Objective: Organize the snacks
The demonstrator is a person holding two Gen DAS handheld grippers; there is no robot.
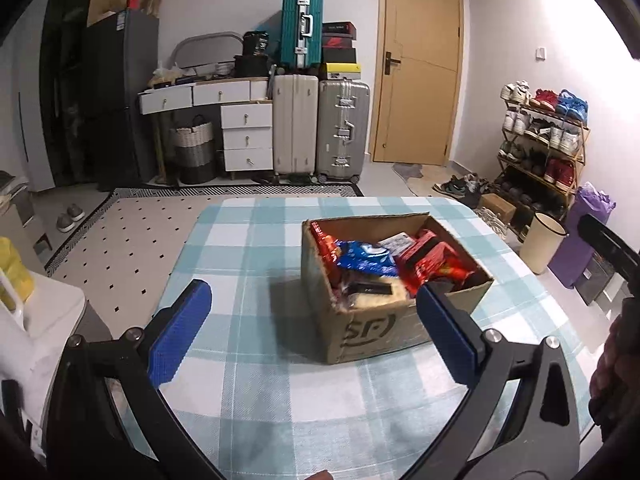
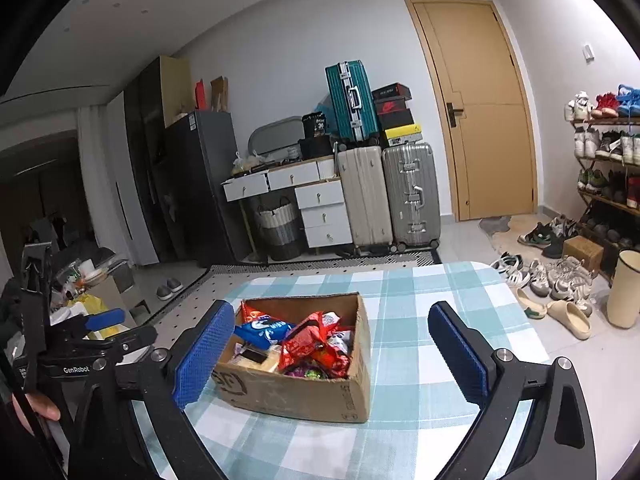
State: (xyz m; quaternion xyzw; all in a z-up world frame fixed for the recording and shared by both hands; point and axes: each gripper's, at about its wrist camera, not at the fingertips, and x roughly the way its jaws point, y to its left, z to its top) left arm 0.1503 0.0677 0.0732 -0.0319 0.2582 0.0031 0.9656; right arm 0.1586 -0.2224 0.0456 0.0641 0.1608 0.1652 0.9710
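Snacks (image 1: 384, 264) overlap in box (image 1: 372, 332), lower packets hidden.

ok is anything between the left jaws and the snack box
Nothing visible. Only bare checked tablecloth lies between the open left gripper and the cardboard box of snacks, whose top is open.

Past your checked tablecloth (image 1: 260, 360) you see a door (image 1: 420, 64), a teal suitcase (image 1: 302, 28) stacked above two pale suitcases (image 1: 320, 128), white drawers (image 1: 246, 136), a shoe rack (image 1: 544, 140) and a basket (image 1: 192, 148).
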